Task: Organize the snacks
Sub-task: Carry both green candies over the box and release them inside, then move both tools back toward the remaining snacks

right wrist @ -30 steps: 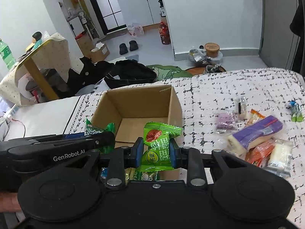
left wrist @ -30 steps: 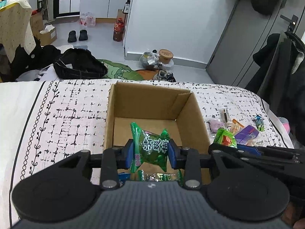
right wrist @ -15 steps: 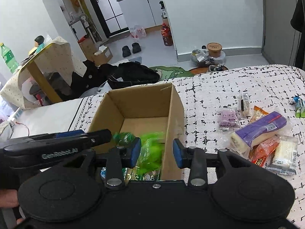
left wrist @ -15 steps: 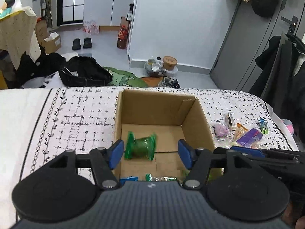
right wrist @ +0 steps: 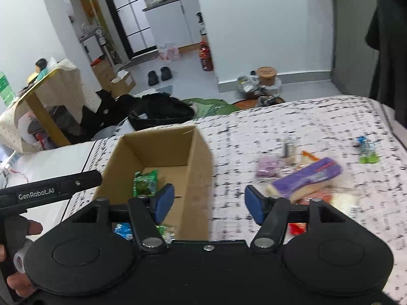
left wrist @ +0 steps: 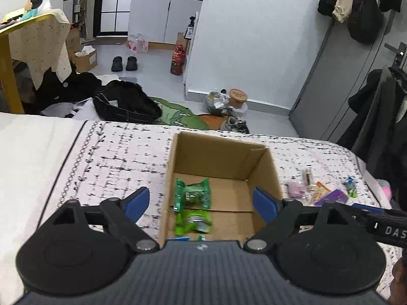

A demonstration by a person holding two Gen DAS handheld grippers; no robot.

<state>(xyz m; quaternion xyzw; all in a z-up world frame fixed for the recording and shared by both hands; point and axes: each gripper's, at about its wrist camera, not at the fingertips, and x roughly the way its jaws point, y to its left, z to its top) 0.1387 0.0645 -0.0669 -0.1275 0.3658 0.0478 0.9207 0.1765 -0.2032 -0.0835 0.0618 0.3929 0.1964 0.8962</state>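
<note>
Now, left tool (left wrist: 201, 199): spread wide, empty, above the box (left wrist: 264, 178).
Right tool (right wrist: 209, 202): wide, empty, over the box's right wall.
Green packets (left wrist: 192, 195): lying inside the box.
Other snacks (right wrist: 307, 176): on the bed (right wrist: 292, 117), right of the box.

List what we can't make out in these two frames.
- Box near end: left wrist view, gripper body hides it; a blue packet only peeks out.
- Snack pile on the bed: right wrist view, motion blur; labels unreadable.
- Red packet: right wrist view, mostly behind the right gripper.
- Small snacks right of the box: left wrist view, too small to identify.
</note>
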